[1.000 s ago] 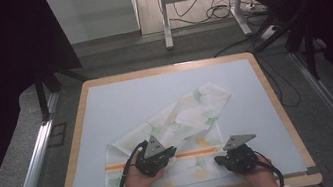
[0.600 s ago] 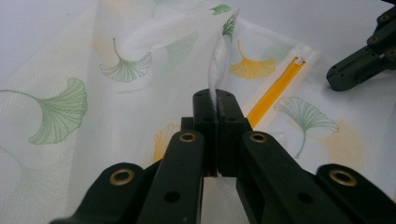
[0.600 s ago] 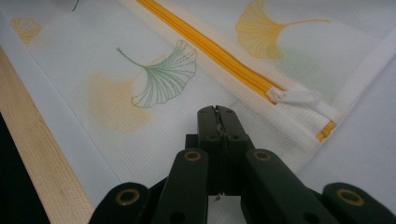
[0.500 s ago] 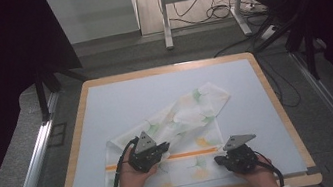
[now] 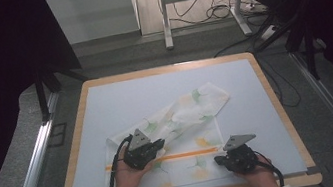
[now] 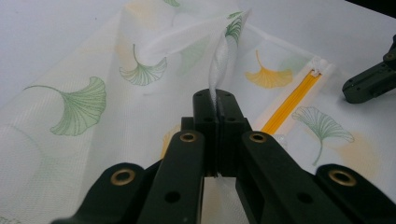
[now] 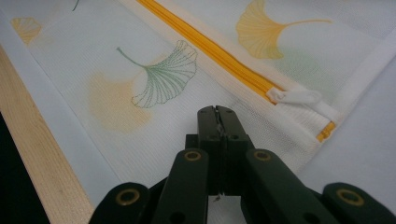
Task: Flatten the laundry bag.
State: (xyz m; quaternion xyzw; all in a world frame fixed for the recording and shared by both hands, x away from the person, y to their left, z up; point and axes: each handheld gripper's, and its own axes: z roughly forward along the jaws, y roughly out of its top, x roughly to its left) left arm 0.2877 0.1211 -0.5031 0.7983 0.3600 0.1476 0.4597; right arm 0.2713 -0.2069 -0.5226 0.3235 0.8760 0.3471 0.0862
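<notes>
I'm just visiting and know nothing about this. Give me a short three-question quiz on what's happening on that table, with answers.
1. True or false: the left tool is shut on a fold of the mesh bag.
2. What colour is the bag's zipper? A) blue B) orange C) black
3. On what does the bag lie?

Key
1. True: white fabric rises pinched between its closed jaws.
2. B.
3. A pale mat on a wooden-edged board. The right tool is shut on the bag's near part, beside the zipper pull.
</notes>
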